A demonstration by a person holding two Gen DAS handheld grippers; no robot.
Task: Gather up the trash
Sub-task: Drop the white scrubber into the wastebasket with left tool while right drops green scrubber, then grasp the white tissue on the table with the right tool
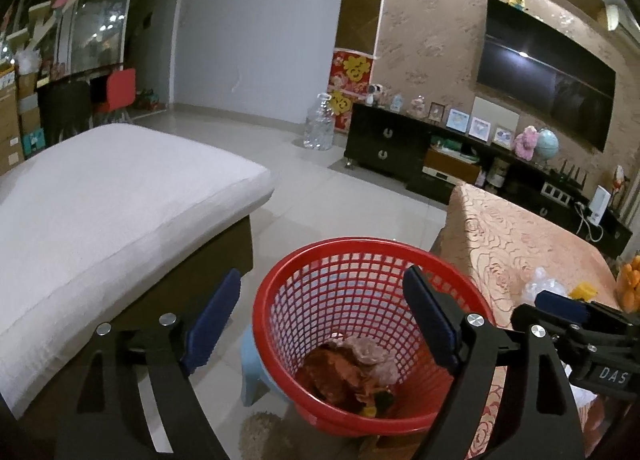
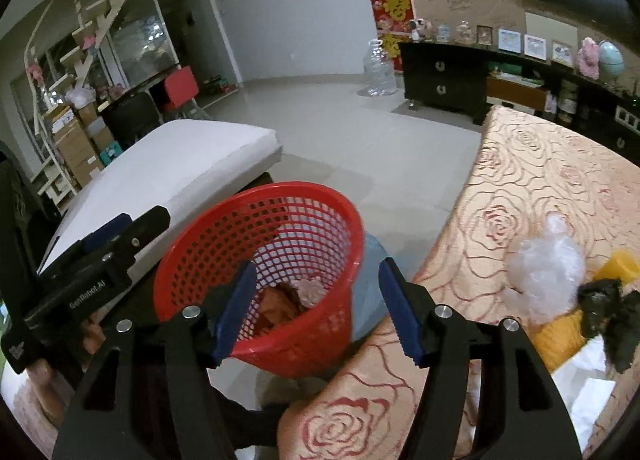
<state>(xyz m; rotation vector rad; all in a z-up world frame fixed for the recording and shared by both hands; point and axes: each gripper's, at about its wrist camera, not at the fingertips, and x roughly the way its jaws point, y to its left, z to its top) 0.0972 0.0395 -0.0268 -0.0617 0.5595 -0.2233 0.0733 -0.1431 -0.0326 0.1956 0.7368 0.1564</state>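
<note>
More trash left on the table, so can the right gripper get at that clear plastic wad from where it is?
Probably yes: the right gripper is open and empty, and the plastic wad lies uncovered on the table, nothing between.

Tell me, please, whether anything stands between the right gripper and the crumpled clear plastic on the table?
Nothing visible does. The right gripper is open and empty over the red basket, and only bare rose-patterned tablecloth lies between it and the crumpled clear plastic. Dark scraps sit beyond the plastic.

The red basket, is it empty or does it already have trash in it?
Partly filled: crumpled brownish and pinkish scraps lie at the bottom of the red basket, whose mesh walls above them are bare.
</note>
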